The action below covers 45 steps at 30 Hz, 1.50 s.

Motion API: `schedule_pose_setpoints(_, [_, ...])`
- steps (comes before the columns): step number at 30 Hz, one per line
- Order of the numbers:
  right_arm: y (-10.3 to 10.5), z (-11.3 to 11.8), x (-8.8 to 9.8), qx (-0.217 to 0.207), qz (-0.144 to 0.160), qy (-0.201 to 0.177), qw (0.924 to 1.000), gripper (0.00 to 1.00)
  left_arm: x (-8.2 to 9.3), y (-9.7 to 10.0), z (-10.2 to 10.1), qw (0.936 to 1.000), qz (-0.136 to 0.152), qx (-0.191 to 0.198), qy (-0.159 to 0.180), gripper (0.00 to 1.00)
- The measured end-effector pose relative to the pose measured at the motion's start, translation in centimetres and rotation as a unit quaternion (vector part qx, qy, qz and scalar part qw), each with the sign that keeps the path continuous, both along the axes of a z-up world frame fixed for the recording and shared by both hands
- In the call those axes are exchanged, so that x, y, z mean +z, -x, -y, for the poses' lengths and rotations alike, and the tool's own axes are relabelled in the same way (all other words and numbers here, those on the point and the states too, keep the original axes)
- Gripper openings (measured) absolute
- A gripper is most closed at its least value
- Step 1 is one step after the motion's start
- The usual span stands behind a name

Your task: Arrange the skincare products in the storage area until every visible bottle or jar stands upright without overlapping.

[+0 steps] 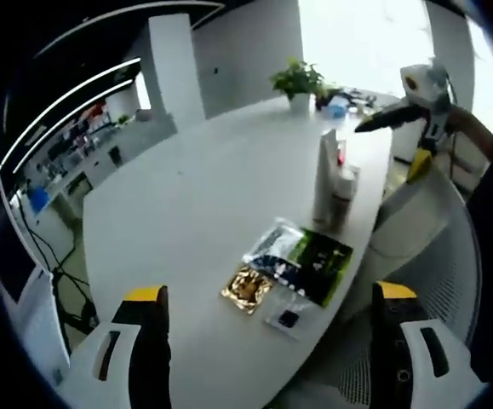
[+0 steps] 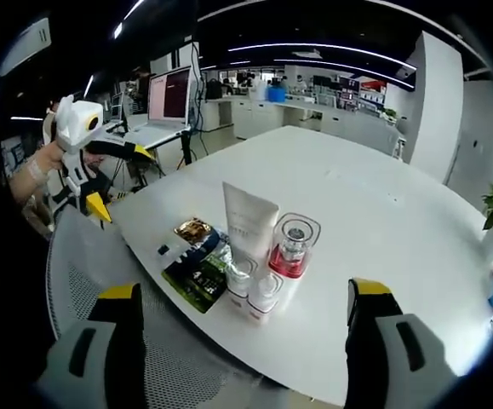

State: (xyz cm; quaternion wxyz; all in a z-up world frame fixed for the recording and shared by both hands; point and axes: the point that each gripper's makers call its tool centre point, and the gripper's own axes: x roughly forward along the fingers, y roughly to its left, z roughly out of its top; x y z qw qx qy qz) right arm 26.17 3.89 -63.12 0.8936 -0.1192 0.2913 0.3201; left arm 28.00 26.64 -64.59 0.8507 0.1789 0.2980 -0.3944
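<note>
A white tube (image 2: 248, 223) stands upright near the table's edge. Close beside it stand a clear-capped bottle with a red base (image 2: 293, 247) and two small white bottles (image 2: 240, 277). In the left gripper view the same cluster shows as the tube (image 1: 325, 166) with a bottle (image 1: 341, 192). Flat sachets (image 1: 301, 256), one of them gold (image 1: 248, 288), lie next to them. My left gripper (image 1: 271, 292) is open, held back above the table edge. My right gripper (image 2: 243, 290) is open too, facing the bottles from a short distance. Neither touches anything.
The products sit on a large white table (image 2: 357, 196). A grey mesh chair (image 2: 84, 256) stands at the table's edge beside them. A potted plant (image 1: 297, 81) is at the far end. An open laptop (image 2: 168, 98) sits on a desk behind.
</note>
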Motion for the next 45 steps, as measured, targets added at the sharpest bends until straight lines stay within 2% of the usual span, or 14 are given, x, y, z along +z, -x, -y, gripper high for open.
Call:
schedule_pose_setpoints(7, [0.1, 0.0, 0.0, -0.003, 0.001, 0.001, 1.0000, 1.00, 0.2, 0.7, -0.8, 0.9998, -0.001, 0.020, 0.009, 0.97])
schedule_pose_setpoints(12, [0.1, 0.1, -0.1, -0.007, -0.001, -0.001, 1.0000, 1.00, 0.8, 0.8, -1.7, 0.9984, 0.003, 0.051, 0.025, 0.97])
schedule_pose_setpoints(21, [0.2, 0.0, -0.1, -0.009, -0.002, -0.004, 0.9999, 1.00, 0.4, 1.4, -2.6, 0.9971, 0.001, 0.074, 0.017, 0.97])
schedule_pose_setpoints(45, [0.5, 0.0, -0.1, -0.007, -0.004, -0.004, 1.0000, 1.00, 0.6, 1.5, -1.7, 0.9975, -0.004, 0.067, 0.023, 0.97])
